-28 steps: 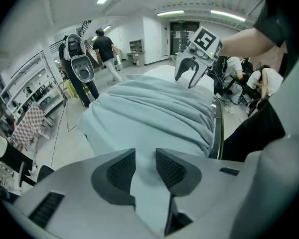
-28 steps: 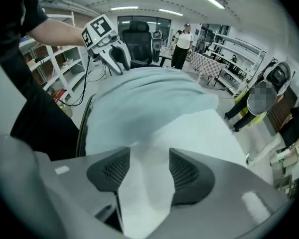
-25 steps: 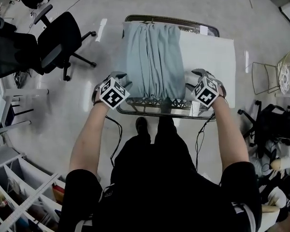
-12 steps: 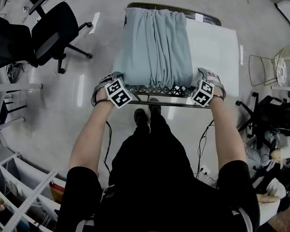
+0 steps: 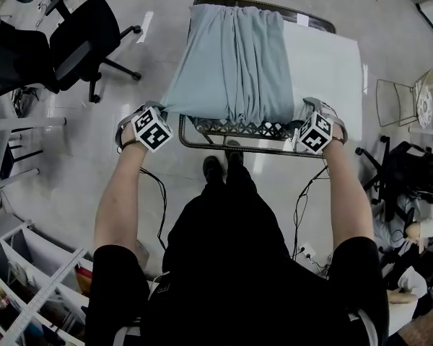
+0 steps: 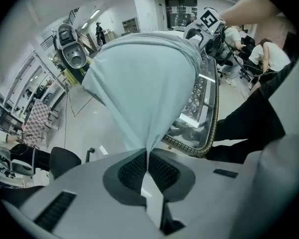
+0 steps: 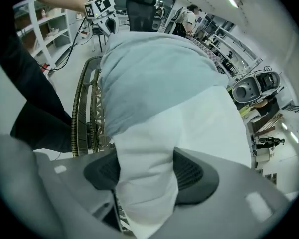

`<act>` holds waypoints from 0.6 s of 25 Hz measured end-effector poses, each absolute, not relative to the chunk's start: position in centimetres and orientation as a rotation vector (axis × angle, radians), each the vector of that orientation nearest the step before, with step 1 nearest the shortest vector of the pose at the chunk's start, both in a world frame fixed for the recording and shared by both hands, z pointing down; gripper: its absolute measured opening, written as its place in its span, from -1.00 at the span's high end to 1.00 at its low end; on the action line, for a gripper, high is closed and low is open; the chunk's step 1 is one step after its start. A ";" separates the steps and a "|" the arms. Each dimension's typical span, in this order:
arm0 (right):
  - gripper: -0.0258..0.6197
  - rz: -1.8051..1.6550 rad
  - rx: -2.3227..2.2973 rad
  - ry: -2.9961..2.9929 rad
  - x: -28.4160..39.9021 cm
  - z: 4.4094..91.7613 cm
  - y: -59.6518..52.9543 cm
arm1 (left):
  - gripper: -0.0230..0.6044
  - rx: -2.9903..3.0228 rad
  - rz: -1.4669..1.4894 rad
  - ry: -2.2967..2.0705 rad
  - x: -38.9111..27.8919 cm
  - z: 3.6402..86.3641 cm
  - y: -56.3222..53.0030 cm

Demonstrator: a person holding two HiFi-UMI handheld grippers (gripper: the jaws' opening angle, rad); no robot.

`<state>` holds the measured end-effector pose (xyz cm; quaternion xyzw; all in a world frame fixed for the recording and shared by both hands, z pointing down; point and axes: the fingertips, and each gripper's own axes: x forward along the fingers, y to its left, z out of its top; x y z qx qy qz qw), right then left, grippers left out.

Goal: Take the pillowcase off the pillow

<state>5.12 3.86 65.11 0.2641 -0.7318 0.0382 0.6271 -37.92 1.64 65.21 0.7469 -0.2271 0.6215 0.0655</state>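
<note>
Lab-like office: swivel chairs (image 5: 86, 38), white shelving (image 5: 29, 290), polished floor (image 5: 79, 164).

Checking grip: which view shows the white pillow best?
Right gripper view: the pillow fills the right gripper, whose jaws have just closed on it. Head view shows its bare side; left gripper view, only pillowcase.

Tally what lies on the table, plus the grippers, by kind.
Pillow: 1
Pillowcase: 1
Grippers: 2 (left gripper shut on the pillowcase; right gripper jaws just closed further onto the pillow)
Total: 4
</note>
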 end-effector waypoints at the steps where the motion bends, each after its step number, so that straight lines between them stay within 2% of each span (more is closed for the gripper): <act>1: -0.04 0.095 0.607 -1.680 5.1 65.1 3.9 | 0.89 2.250 1.891 -0.701 -39.0 64.9 1.3; 11: -0.02 0.133 0.600 -1.705 6.0 64.4 5.3 | 0.89 2.038 2.033 -0.893 -48.0 63.5 -2.6; 15: -0.02 0.152 0.610 -1.679 5.9 64.5 5.3 | 0.89 2.063 2.009 -0.918 -46.3 63.5 -2.1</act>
